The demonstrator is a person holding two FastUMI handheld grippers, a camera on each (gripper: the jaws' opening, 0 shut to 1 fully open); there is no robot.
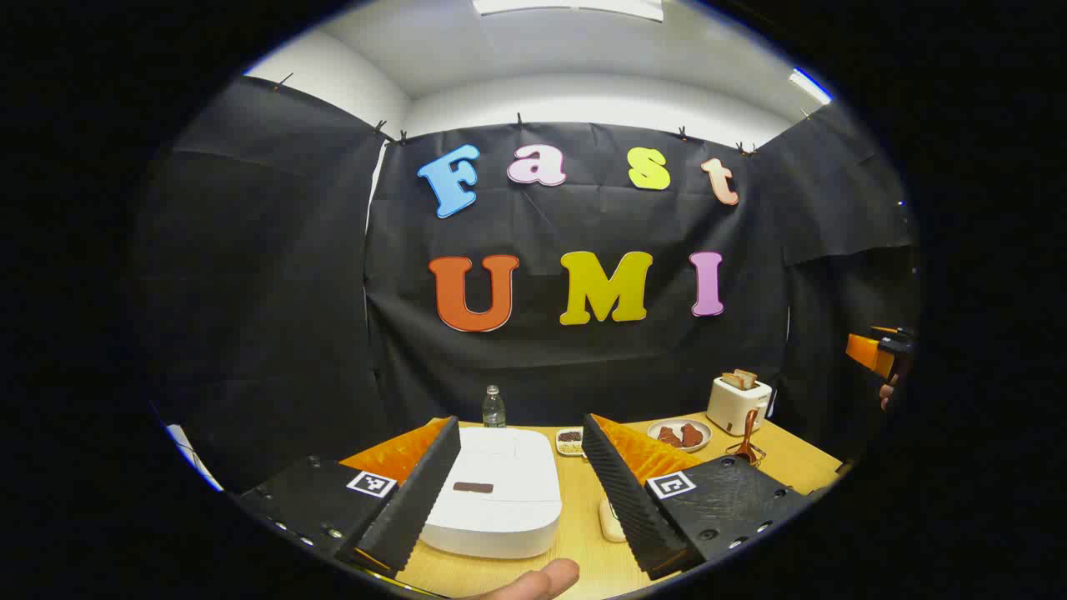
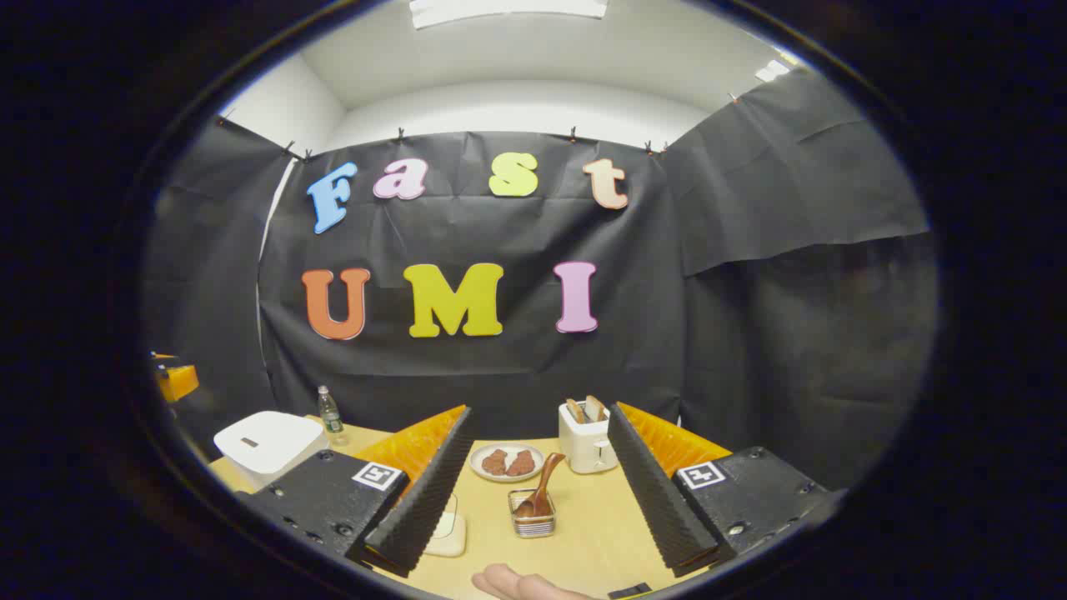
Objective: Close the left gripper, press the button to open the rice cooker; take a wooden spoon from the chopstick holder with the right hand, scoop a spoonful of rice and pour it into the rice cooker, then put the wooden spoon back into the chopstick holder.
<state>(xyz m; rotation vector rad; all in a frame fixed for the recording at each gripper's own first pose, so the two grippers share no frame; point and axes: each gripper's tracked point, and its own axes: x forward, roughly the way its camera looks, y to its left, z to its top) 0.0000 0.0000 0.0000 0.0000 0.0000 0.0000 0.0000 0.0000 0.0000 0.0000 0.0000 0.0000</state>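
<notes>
The white rice cooker (image 1: 493,492) sits lid-down and closed on the wooden table (image 1: 583,558), straight ahead of the left claw (image 1: 521,492) and framed between its two fingers. A dark strip on the lid lies almost on the claw's centre line; whether that strip is the release button I cannot tell. The left claw is spread wide, its fingers flanking the cooker without touching it. Since the task wants those fingers pressed together before the push, my judgement is that the first step has not begun: the claw must come together, then travel forward and down onto the lid. The left claw is clearly the nearer one; in the right gripper view the cooker (image 2: 268,443) lies well off to that claw's left.

The wooden spoon (image 2: 539,487) stands in a small wire chopstick holder (image 2: 532,523), its handle leaning up and to the right. It lies just ahead of the right claw (image 2: 533,500), between its fingers, so a short forward reach should meet it. That claw is also spread and holds nothing.

Beyond the holder are a plate of brown food (image 2: 506,462) and a white toaster (image 2: 586,440) with bread. A water bottle (image 1: 493,408) stands behind the cooker.
</notes>
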